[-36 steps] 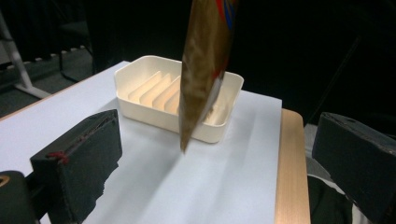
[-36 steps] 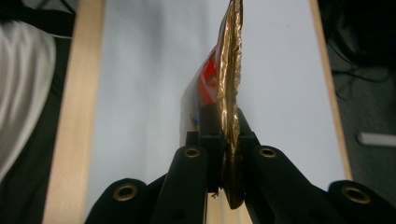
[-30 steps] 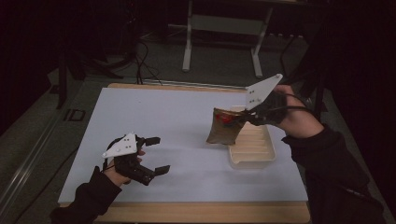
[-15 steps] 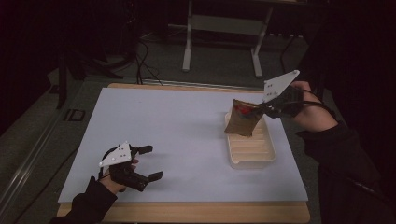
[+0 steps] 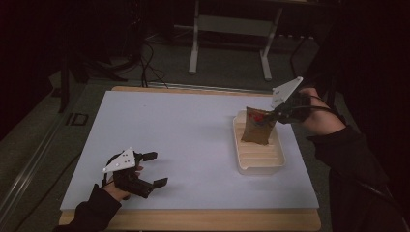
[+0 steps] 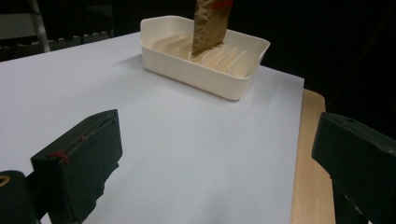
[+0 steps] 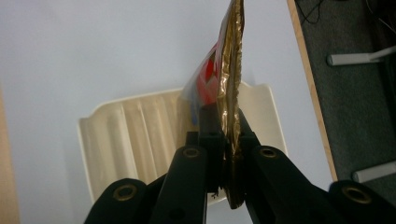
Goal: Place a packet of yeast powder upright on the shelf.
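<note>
White sheet (image 5: 193, 145) covers a wooden table (image 5: 193, 220); dark floor, cables and a metal stand (image 5: 229, 46) beyond at 12 o'clock. Right gripper (image 5: 274, 114), at 3 o'clock, is clamped on the top edge of a brown snack packet (image 5: 256, 126) standing in the cream tray (image 5: 261, 164). Left gripper (image 5: 153, 169), at 8 o'clock, gapes wide, holding nothing. The packet's print is probably red; dimness obscures it.

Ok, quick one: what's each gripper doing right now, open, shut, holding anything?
Left gripper: open, holding nothing, low over the white sheet.
Right gripper: shut on the top edge of the brown packet, which hangs into the cream tray.
</note>
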The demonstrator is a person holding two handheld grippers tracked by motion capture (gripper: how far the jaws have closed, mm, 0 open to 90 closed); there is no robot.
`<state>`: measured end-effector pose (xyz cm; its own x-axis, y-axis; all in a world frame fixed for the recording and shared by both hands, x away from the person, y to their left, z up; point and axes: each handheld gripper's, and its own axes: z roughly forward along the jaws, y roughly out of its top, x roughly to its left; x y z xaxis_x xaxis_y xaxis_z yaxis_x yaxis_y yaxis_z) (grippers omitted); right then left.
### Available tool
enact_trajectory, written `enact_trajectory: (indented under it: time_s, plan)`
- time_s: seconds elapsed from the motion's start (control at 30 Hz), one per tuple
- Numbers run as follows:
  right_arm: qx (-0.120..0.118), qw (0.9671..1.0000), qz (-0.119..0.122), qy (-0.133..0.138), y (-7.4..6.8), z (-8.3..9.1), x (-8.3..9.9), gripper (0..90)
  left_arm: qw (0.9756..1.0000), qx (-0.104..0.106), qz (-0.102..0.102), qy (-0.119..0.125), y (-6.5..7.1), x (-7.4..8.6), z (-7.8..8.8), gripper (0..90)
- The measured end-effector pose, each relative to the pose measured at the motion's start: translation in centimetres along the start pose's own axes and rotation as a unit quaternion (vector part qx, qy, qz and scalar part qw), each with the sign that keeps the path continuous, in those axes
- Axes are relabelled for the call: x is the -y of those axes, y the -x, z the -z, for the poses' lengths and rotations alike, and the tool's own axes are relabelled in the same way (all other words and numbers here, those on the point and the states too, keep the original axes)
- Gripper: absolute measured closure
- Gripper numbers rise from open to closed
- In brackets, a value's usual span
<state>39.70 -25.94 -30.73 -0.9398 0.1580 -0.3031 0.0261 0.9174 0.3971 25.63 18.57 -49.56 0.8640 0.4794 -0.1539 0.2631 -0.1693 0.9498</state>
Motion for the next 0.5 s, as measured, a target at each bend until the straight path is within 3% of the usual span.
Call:
enact_trajectory:
  time_s: [0.23,0.5]
  plan:
    - [0.003,1.0000,0.000,-0.001,0.2,-0.9,-0.2,88.1,1.0000,0.002,0.002,-0.002,0.0,0.3,-0.2,2.5]
    - [-0.016,0.9999,-0.001,0.000,0.0,-2.6,-0.3,87.7,1.0000,0.001,0.007,0.001,-0.2,0.4,-0.1,2.5]
